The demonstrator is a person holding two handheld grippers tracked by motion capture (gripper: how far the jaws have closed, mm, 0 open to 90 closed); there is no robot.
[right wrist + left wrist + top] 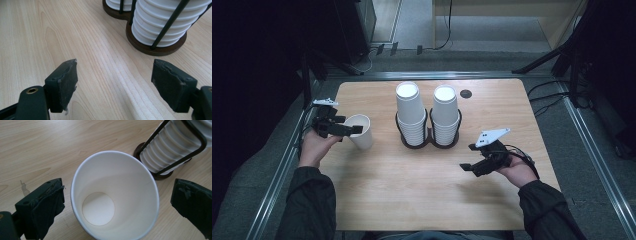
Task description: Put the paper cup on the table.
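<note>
While left gripper (115, 202) hangs over single paper cup (115, 195), jaws spread, pads either side of rim, not touching: cup upright on table (412, 190), between jaws, rack of stacked cups (172, 147) just beyond. Right gripper (115, 82) spread, empty, rack ahead. Risks: off-centre closing tips light cup; hard squeeze crumples rim; swing toward rack knocks stack.

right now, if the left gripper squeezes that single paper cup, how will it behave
The single paper cup looks thin-walled and empty, so it is probably light and may dent under a hard squeeze. Standing upright alone on the table, it could tip if nudged near its rim.
</note>
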